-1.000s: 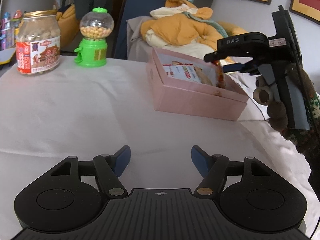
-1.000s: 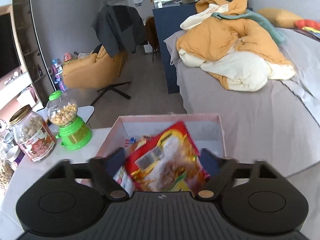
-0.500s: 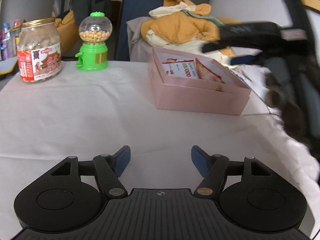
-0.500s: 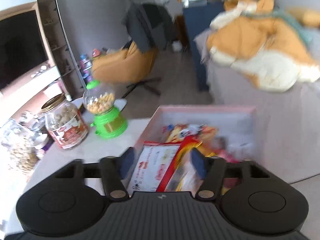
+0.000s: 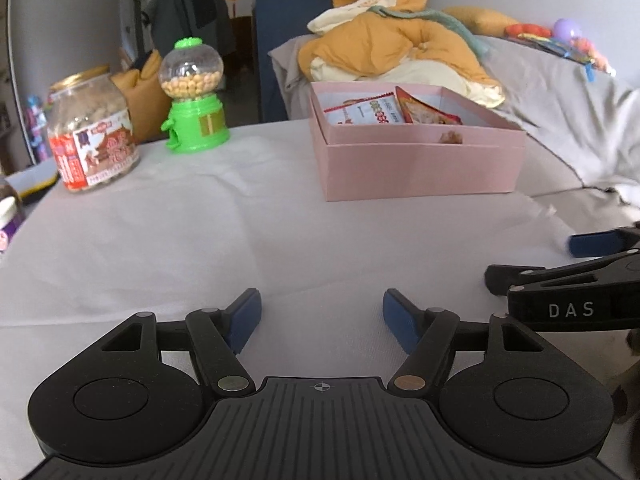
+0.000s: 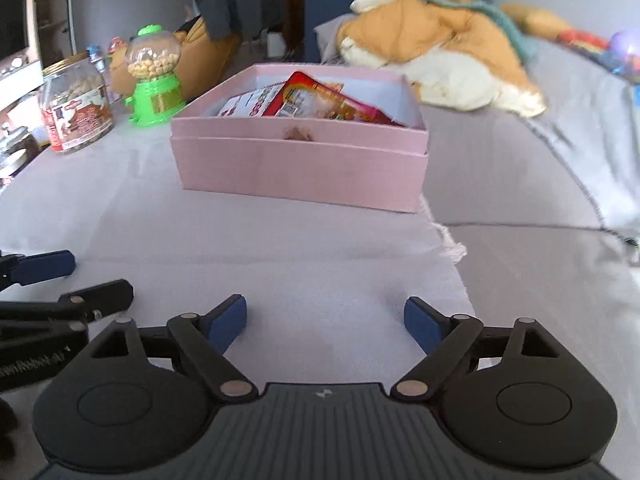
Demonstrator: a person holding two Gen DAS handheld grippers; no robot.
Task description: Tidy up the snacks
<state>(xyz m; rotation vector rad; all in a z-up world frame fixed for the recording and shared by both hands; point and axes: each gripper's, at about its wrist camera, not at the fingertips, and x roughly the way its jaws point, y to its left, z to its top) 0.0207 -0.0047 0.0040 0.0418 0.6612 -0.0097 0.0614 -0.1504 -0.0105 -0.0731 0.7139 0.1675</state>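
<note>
A pink box (image 5: 420, 168) (image 6: 300, 168) sits on the white tablecloth and holds a red snack packet (image 5: 428, 114) (image 6: 320, 102) leaning on a white-and-red packet (image 5: 368, 112) (image 6: 248, 106). My left gripper (image 5: 322, 320) hangs open and empty over bare cloth in front of the box. My right gripper (image 6: 326, 320) is low over the cloth near the table's right edge. Its jaws are opening and nothing is between them. Each gripper shows at the other view's side: the right gripper (image 5: 556, 260), the left gripper (image 6: 76, 280).
A snack jar with a gold lid (image 5: 90, 132) (image 6: 76, 108) and a green gumball dispenser (image 5: 196, 96) (image 6: 154, 80) stand at the back left. A smaller jar (image 5: 8, 216) is at the left edge. Past the table's right edge lies a grey bed (image 6: 520, 168) with an orange quilt (image 5: 392, 52).
My right gripper let the red packet go into the pink box, opened, and drew back and down to the table's front beside the left gripper. The left gripper shifted slightly.
</note>
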